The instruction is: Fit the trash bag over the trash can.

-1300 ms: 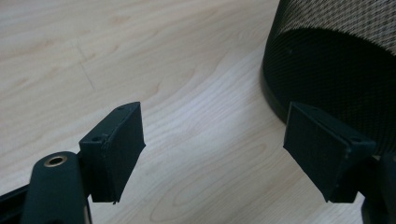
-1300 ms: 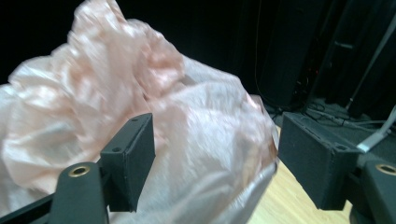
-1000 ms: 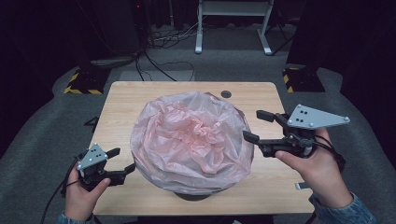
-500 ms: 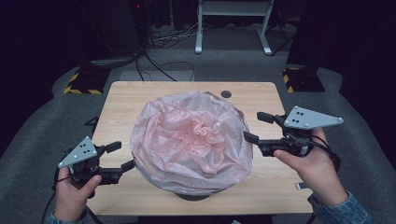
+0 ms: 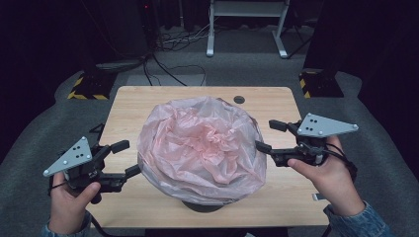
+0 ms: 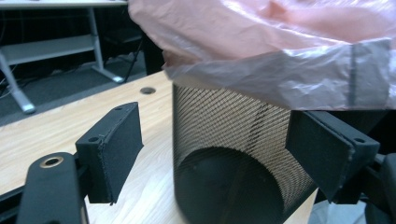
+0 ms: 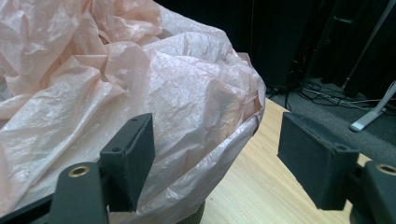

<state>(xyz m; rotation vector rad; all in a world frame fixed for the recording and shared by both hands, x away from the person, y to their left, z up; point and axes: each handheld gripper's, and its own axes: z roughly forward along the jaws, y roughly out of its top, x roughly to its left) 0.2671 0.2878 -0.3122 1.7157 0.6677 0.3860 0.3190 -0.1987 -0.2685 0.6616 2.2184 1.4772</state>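
A black mesh bin (image 6: 233, 140) stands in the middle of the wooden table (image 5: 148, 98), with only its base (image 5: 202, 206) peeking out in the high view. A crumpled pink plastic bag (image 5: 202, 143) lines it and hangs over its rim. At the bin's left side my left gripper (image 5: 126, 158) is open, and in its own view the left gripper (image 6: 219, 144) has the mesh wall just beyond its pads, under the bag's hem (image 6: 280, 79). My right gripper (image 5: 268, 135) is open at the bin's right side. The right gripper (image 7: 219, 154) frames the bag's overhanging edge (image 7: 196, 116) without pressing it.
A small round hole (image 5: 239, 99) sits in the table near its far edge. Beyond the table stand a white desk frame (image 5: 247, 29), loose floor cables (image 5: 168, 69) and two yellow-black striped bases (image 5: 91, 86). Bare wood lies on both sides of the bin.
My left hand has lifted its gripper from near the tabletop up the bin's left side. The right gripper has kept its place and its jaws stay the same width.
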